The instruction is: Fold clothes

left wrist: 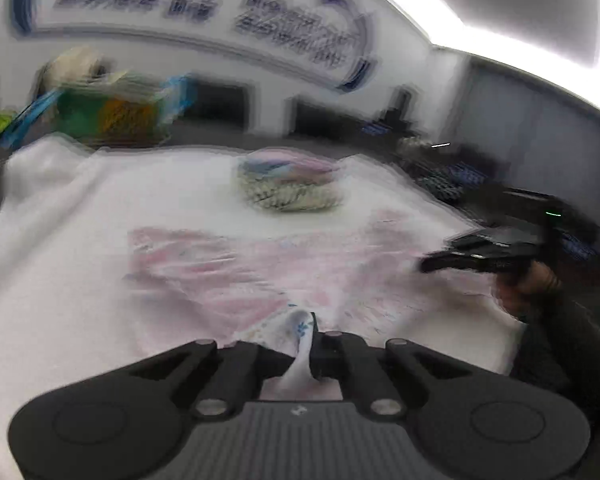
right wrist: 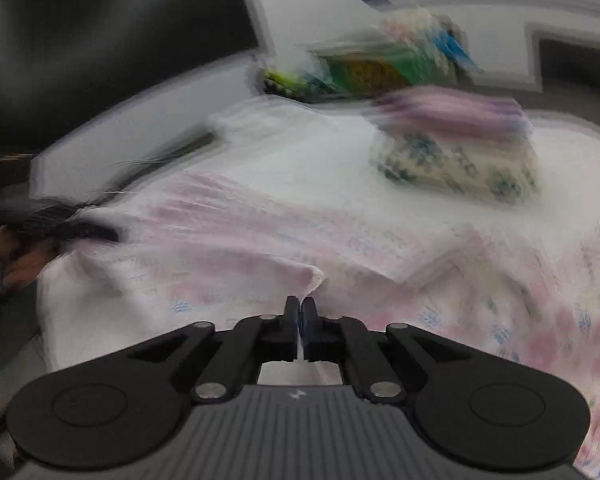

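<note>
The pink floral garment [left wrist: 260,268] lies spread on the white-covered tabletop [left wrist: 60,280], crumpled, with its outline and print smeared by motion blur in both views. Which part of the garment is which cannot be told.

In the left wrist view, the left tongs [left wrist: 306,344] are closed on a narrow fold of the garment, which rises between the two fingers at 6 o'clock. In the right wrist view, the right tongs [right wrist: 301,320] are closed on a garment edge at 6 o'clock; the fabric peaks into a small ridge just ahead of the fingertips.

Each tool appears in the other's view only as a dark blur: the right tongs at 3 o'clock in the left view, at the garment's right edge, held by a hand [left wrist: 532,280] partly cut off.

Bare white covering lies open at 9 to 11 o'clock of the left view. A stack of folded clothes [left wrist: 290,184] sits beyond the garment at 12 o'clock, apart from it. The near right tabletop edge drops off at 4 o'clock. Coloured items [left wrist: 112,108] behind the tabletop are too blurred to identify.
</note>
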A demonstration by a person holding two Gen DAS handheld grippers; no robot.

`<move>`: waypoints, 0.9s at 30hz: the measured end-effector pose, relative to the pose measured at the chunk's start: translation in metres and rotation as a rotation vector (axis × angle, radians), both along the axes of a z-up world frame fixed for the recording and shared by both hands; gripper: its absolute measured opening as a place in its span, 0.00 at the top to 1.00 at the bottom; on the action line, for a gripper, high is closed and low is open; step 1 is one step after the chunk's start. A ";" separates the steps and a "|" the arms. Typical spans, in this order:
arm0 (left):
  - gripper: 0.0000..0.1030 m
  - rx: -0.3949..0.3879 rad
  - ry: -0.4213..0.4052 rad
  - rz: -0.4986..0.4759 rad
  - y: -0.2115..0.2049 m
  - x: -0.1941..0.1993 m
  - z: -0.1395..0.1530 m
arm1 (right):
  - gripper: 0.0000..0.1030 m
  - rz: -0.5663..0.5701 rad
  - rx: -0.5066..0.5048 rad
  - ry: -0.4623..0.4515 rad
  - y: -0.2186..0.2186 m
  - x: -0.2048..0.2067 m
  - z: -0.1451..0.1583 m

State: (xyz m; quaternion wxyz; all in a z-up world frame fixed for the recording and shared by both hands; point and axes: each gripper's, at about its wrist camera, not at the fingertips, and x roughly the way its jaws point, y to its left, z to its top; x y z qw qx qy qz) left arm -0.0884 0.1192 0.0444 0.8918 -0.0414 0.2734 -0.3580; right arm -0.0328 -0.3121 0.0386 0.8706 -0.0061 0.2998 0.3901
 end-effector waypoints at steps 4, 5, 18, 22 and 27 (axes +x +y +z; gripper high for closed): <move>0.90 0.038 -0.018 -0.181 -0.001 -0.063 -0.016 | 0.97 0.175 -0.061 -0.104 -0.019 -0.068 0.011; 0.85 0.045 -0.024 -0.224 -0.001 -0.072 -0.020 | 0.95 0.202 -0.073 -0.099 -0.025 -0.079 0.011; 0.33 0.255 -0.234 -0.123 -0.040 0.033 0.043 | 0.48 0.059 -0.192 -0.234 0.025 -0.024 0.011; 0.34 0.462 -0.251 -0.147 -0.077 0.063 0.026 | 0.49 0.091 -0.406 -0.297 0.055 -0.001 -0.009; 0.34 0.625 -0.264 -0.285 -0.120 0.063 -0.029 | 0.64 0.138 -0.461 -0.239 0.062 0.033 -0.017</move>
